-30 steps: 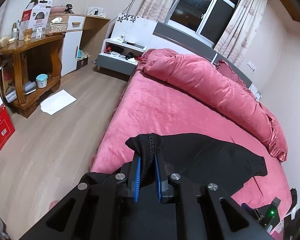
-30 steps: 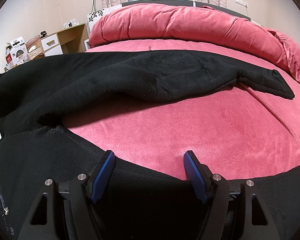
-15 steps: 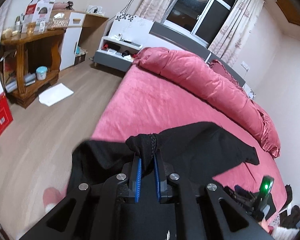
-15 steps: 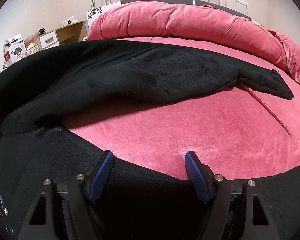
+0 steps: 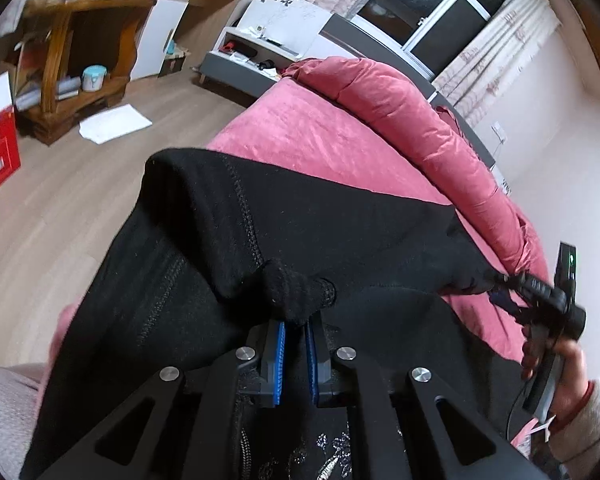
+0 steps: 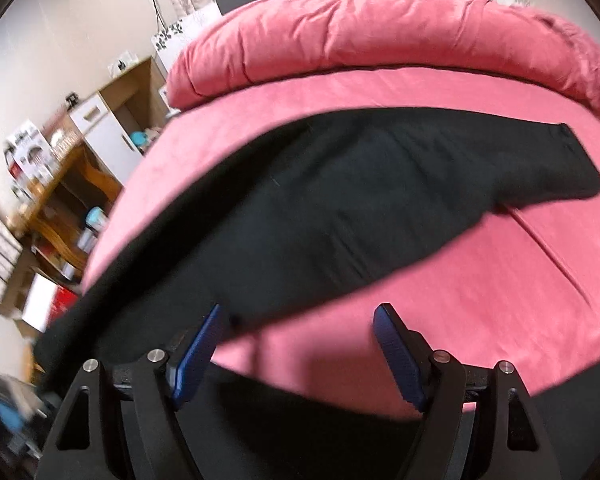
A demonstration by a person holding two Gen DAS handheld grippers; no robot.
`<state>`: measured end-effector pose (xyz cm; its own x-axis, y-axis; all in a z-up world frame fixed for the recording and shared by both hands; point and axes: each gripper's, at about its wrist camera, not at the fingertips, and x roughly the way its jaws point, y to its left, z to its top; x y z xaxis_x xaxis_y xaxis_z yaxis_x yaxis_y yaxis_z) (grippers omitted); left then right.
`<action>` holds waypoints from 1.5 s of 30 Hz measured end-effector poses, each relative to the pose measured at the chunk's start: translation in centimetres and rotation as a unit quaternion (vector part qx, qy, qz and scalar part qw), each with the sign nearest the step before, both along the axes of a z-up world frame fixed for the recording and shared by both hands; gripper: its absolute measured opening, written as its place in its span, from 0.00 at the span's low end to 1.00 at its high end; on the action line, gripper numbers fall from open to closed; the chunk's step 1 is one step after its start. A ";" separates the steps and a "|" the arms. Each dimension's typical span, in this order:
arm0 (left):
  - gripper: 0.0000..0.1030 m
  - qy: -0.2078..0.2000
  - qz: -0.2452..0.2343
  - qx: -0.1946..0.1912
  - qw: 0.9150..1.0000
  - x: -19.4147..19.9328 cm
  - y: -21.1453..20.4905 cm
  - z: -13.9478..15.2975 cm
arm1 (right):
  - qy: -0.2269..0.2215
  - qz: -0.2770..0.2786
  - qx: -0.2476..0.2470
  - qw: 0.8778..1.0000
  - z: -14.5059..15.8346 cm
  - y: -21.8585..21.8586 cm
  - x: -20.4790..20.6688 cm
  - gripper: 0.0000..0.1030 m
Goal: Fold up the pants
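Left gripper: black frame, silver screws, blue ribbed fingers; right gripper: identical black frame; right hand: bare skin, pale knitted sleeve.

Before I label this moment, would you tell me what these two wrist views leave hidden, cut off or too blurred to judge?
- Left wrist view: the black pants fill the lower frame, hiding the bed edge below them; the left gripper pinches a bunched fold, which part is unclear.
- Left wrist view: the right gripper is small and motion-blurred at the frame edge.
- Right wrist view: the pants' near end runs off the lower left edge; the wooden shelf contents are smeared by blur.
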<state>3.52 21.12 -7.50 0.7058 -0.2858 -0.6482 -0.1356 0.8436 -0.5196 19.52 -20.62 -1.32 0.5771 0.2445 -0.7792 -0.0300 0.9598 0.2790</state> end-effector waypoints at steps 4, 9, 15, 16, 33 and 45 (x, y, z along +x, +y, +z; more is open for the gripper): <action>0.08 0.008 -0.004 0.002 1.000 0.2 -0.3 -0.7 | 0.006 -0.002 0.029 1.000 1.2 1.2 3.7 0.75; 0.08 0.014 -0.008 0.005 1.000 0.6 -0.4 -1.0 | 0.001 -0.004 0.046 0.999 1.9 3.4 7.6 0.75; 0.08 0.015 -0.010 0.010 1.000 0.8 -0.5 -1.2 | 0.043 -0.039 0.090 0.994 0.4 4.3 12.0 0.73; 0.08 0.015 -0.010 0.010 1.000 0.8 -0.5 -1.2 | 0.049 -0.044 0.089 0.994 0.1 4.4 12.4 0.68; 0.08 -0.016 0.040 -0.037 0.998 -0.1 2.2 1.0 | -0.013 0.034 0.110 0.993 3.0 2.0 5.3 0.12; 0.08 -0.075 0.092 -0.060 0.991 -2.3 5.8 5.3 | -0.087 0.039 0.163 0.982 5.8 0.4 -7.8 0.12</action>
